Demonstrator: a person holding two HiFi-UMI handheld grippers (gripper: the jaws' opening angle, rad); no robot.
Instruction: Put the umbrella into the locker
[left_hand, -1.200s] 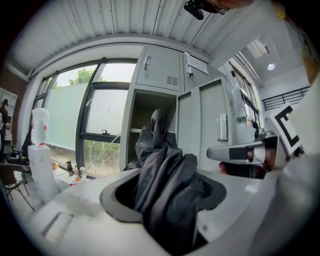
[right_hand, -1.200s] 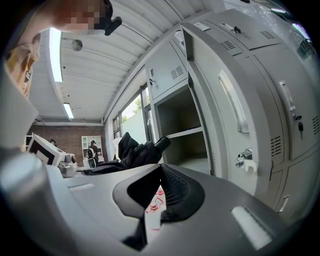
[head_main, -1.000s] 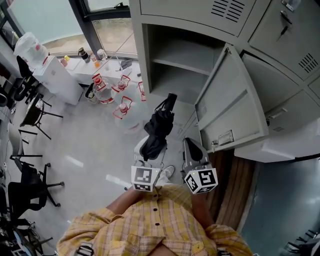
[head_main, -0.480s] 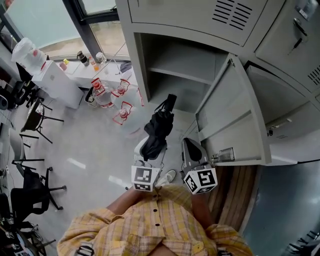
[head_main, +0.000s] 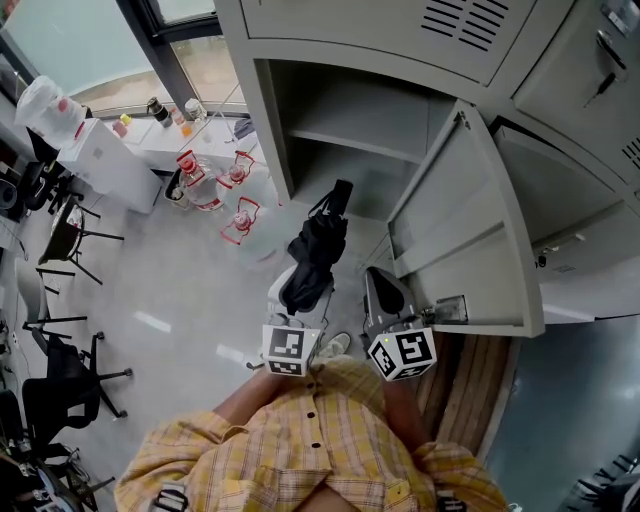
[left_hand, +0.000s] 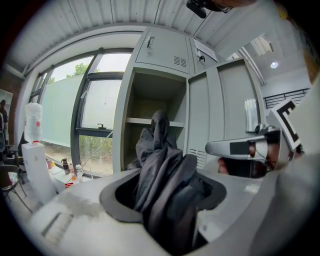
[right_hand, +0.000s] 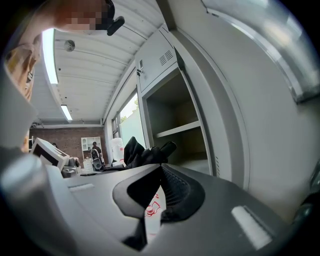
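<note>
A black folded umbrella (head_main: 316, 252) sticks out forward and up from my left gripper (head_main: 298, 290), which is shut on its lower part. In the left gripper view the dark fabric (left_hand: 162, 170) fills the space between the jaws (left_hand: 165, 202) and points at the open locker compartment (left_hand: 150, 105). That grey compartment (head_main: 345, 125) has one shelf, and its door (head_main: 450, 225) is swung out to the right. My right gripper (head_main: 378, 282) hangs beside the umbrella, just left of the door, with nothing in it. Its pads (right_hand: 177, 187) meet at the tips (right_hand: 162, 166).
Large water bottles with red handles (head_main: 212, 182) stand on the floor left of the locker. A white water dispenser (head_main: 95, 150) and black chairs (head_main: 60, 235) are further left. Closed lockers (head_main: 570, 190) fill the right side. A wooden strip (head_main: 470, 385) lies under the door.
The person and both grippers have come a little closer to the open locker. The left gripper's hold on the umbrella is unchanged.
</note>
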